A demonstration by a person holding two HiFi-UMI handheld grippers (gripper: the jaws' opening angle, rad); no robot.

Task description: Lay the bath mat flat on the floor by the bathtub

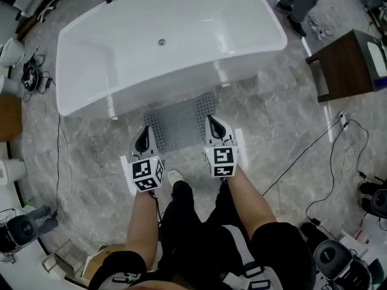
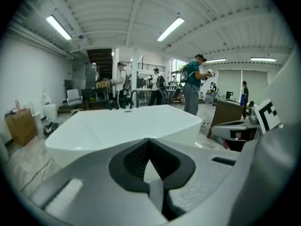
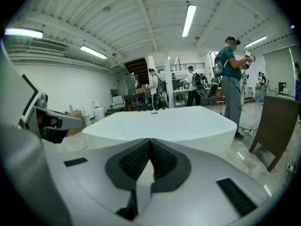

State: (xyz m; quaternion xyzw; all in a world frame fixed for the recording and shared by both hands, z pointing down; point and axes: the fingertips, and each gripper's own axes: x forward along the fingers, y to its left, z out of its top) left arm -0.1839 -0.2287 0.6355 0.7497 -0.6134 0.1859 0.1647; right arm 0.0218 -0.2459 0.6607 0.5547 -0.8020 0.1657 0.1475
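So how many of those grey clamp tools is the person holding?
2. The left hand-held gripper pinches the left side of the grey perforated bath mat; the right hand-held gripper pinches its right side, in front of the white bathtub.

The person wears black clothing (image 1: 199,234) with white stripes or lettering at the frame's bottom edge, too cropped to be sure which, and a white shoe (image 1: 175,176). The left gripper (image 1: 144,136) and right gripper (image 1: 214,125) have pale grey shells with black ribbed pads. Each bears a marker cube (image 1: 221,162) in black and white.
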